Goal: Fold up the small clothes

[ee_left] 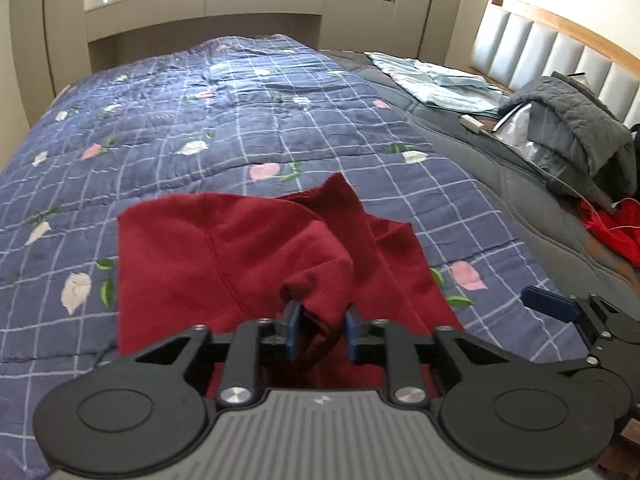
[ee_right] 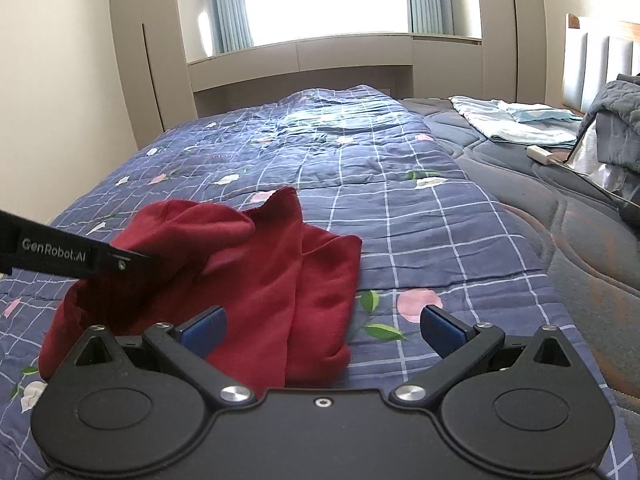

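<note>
So there's a dark red garment [ee_left: 248, 256] lying half bunched, partly folded over itself, on the bed's blue checked quilt [ee_left: 200, 120] with the pink and white flowers. It sits near the front edge of the bed, close to both claws.

The left claw [ee_left: 320, 330] has its blue pads [ee_left: 293, 330] a little apart with a rolled fold of the red cloth sitting between them. The left pad looks like it's against the fabric, the right one seems just off it, so I can't honestly say if it's gripping or has let go.

The right claw [ee_right: 323, 330] is spread wide, released, nothing pinched. Its left pad [ee_right: 204, 330] hovers over the garment's near edge, and the right pad is over bare quilt just beside the cloth.

In the right wrist view the left tool's black arm [ee_right: 60, 256] comes in from the left, over the bunched part of the garment.

Further back on the bed: a light blue folded sheet [ee_left: 448, 80], a grey padded jacket [ee_left: 572, 120] by the headboard [ee_left: 560, 48], and something bright red [ee_left: 612, 228] at the far right.
</note>
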`<state>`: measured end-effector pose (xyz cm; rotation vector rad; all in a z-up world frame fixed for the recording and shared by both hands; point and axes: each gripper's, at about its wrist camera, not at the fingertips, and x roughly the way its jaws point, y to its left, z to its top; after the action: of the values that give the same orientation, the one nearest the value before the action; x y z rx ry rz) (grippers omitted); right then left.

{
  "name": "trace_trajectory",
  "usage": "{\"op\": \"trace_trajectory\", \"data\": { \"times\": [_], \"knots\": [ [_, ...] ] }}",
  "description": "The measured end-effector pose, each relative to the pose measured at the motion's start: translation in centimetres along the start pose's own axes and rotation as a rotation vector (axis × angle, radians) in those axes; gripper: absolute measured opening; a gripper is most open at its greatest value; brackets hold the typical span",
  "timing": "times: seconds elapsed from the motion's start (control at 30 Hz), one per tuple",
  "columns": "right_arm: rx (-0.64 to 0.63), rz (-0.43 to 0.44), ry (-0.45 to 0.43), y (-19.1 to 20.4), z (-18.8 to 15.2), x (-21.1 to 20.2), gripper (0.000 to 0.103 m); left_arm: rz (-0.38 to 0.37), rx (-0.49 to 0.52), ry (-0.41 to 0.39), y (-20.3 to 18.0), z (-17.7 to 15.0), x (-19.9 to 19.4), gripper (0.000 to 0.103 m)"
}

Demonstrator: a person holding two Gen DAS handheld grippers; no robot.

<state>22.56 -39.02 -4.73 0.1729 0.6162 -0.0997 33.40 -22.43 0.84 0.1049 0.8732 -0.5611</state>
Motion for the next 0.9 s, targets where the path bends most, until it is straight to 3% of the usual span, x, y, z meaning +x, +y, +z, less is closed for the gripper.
{"op": "trace_trajectory", "data": {
  "times": [0.03, 0.13, 0.23, 0.33, 0.5, 0.67, 0.8, 0.9],
  "knots": [
    [0.000, 0.000, -0.002, -0.1, 0.0, 0.0, 0.103, -0.014, -0.002, -0.001, 0.0, 0.1, 0.0, 0.051],
    [-0.003, -0.007, -0.004, -0.1, 0.0, -0.2, 0.102, -0.042, -0.016, -0.019, 0.0, 0.1, -0.6, 0.072],
    [-0.004, -0.013, -0.002, -0.2, 0.0, -0.2, 0.102, -0.043, -0.038, -0.050, 0.4, 0.0, -1.5, 0.090],
    [-0.004, -0.019, -0.004, -0.3, 0.0, -0.3, 0.102, -0.021, -0.066, -0.086, 1.1, -0.2, -2.6, 0.100],
    [0.030, 0.041, -0.032, -0.5, -0.8, -1.0, 0.103, 0.077, -0.136, -0.138, 4.4, -2.2, -4.8, 0.103],
    [0.119, 0.303, -0.108, -0.5, -2.6, -3.3, 0.102, 0.194, -0.211, -0.155, 9.0, -6.4, -6.5, 0.103],
    [0.117, 0.458, -0.025, 1.2, -3.8, -2.9, 0.101, 0.223, -0.252, -0.136, 11.7, -9.6, -6.8, 0.103],
    [0.102, 0.497, 0.038, 2.7, -3.7, -1.4, 0.100, 0.200, -0.253, -0.119, 12.5, -11.1, -6.3, 0.103]
  ]
}}
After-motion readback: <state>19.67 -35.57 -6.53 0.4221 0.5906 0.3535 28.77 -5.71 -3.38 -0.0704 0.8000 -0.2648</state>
